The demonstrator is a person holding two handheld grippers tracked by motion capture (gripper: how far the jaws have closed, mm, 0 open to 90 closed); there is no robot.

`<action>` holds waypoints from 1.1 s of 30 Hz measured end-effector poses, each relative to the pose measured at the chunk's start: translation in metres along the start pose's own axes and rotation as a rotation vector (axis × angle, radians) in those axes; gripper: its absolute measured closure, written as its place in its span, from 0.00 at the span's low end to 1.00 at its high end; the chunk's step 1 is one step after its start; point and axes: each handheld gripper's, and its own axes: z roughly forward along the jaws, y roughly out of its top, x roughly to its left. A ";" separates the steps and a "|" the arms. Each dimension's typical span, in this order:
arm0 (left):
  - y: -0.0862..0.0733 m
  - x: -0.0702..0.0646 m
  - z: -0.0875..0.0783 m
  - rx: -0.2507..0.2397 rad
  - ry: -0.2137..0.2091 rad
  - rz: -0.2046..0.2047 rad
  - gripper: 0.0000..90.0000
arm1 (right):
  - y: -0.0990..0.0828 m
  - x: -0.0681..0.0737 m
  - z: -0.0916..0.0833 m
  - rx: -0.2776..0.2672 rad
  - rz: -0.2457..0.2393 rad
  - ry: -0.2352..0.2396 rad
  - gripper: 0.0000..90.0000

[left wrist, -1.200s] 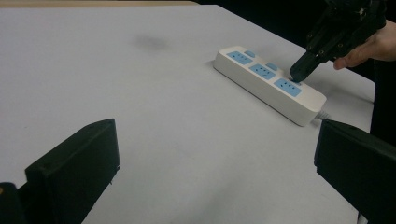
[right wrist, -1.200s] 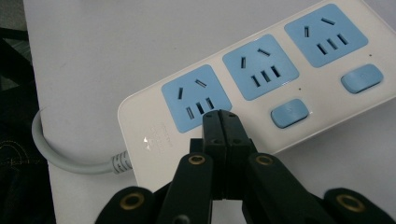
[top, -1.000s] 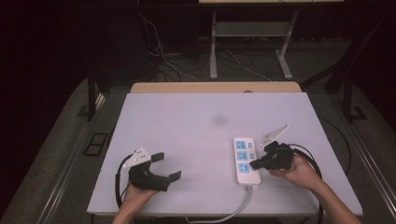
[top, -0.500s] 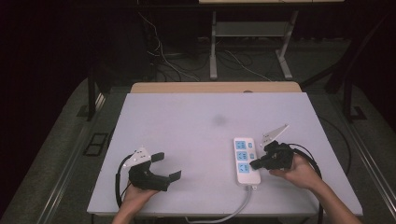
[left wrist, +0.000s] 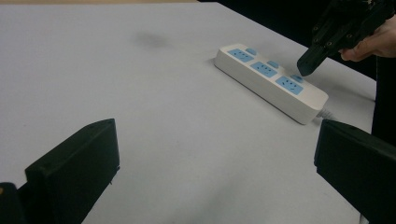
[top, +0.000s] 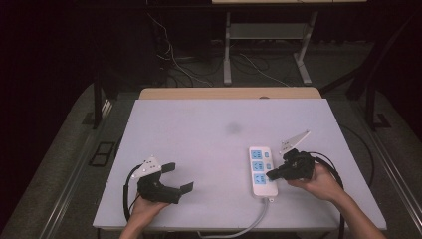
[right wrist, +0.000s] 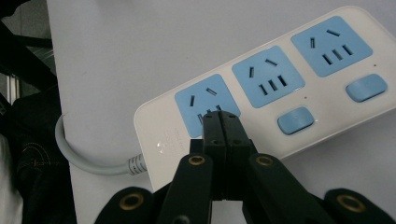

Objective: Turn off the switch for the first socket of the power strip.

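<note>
Power strip: a white three-outlet power strip (top: 262, 171) with blue socket faces and blue switches lies on the right half of the desk (top: 219, 129), near the front edge, its long side running away from the person.
Right gripper: the right gripper (top: 272, 175) is at the strip's near end, fingers pressed together with nothing between them; in the right gripper view the tips (right wrist: 221, 116) sit over the blue socket face nearest the cord.
Left gripper: the left gripper (top: 178, 178) rests on the front left of the desk, well apart from the strip, fingers spread wide and empty.
Cord: a grey cord (top: 249, 224) leaves the strip's near end and curves over the front desk edge.
Surroundings: a faint dark smudge (top: 232, 128) marks the desk's middle; cables (top: 174, 64) and metal stand legs (top: 228, 50) lie on the dark floor behind.
In the way: nothing lies between the grippers.
Hard to make out: whether the tips touch the socket face; the switch for that socket is hidden behind the fingers.
</note>
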 end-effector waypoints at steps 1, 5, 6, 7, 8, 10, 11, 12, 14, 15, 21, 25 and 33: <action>0.000 0.000 0.000 0.000 0.000 0.000 0.00 | 0.000 0.000 -0.001 -0.003 -0.002 -0.002 1.00; 0.000 0.000 0.000 0.000 -0.002 0.000 0.00 | 0.003 0.000 -0.007 -0.017 -0.004 -0.013 1.00; 0.000 0.000 0.000 0.001 -0.002 0.001 0.00 | 0.004 0.000 -0.008 -0.022 -0.004 -0.016 1.00; 0.000 0.000 0.000 0.000 -0.001 0.001 0.00 | 0.005 0.000 -0.010 -0.025 -0.004 -0.021 1.00; 0.000 0.000 0.000 0.000 -0.002 0.000 0.00 | 0.006 0.000 -0.012 -0.032 -0.007 -0.023 1.00; 0.000 0.000 0.000 0.000 -0.001 0.001 0.00 | 0.007 0.000 -0.016 -0.042 -0.006 -0.030 1.00; 0.000 0.000 0.000 -0.001 -0.001 0.001 0.00 | 0.008 0.000 -0.018 -0.047 -0.006 -0.034 1.00; 0.000 -0.001 0.000 -0.002 -0.001 0.001 0.00 | 0.008 0.000 -0.019 -0.054 -0.004 -0.036 1.00; 0.000 0.000 0.000 -0.003 -0.001 0.001 0.00 | 0.008 0.000 -0.023 -0.066 -0.003 -0.043 1.00; 0.000 0.000 0.000 -0.002 -0.002 0.000 0.00 | 0.008 -0.001 -0.025 -0.071 0.002 -0.047 1.00; 0.000 -0.001 0.001 0.003 -0.005 0.004 0.00 | 0.006 -0.003 -0.035 -0.108 0.015 -0.066 1.00; 0.000 -0.001 0.001 0.000 -0.004 0.002 0.00 | 0.004 -0.003 -0.041 -0.129 0.028 -0.076 1.00; 0.000 -0.001 0.000 -0.005 -0.003 0.001 0.00 | -0.002 -0.005 -0.053 -0.174 0.060 -0.102 1.00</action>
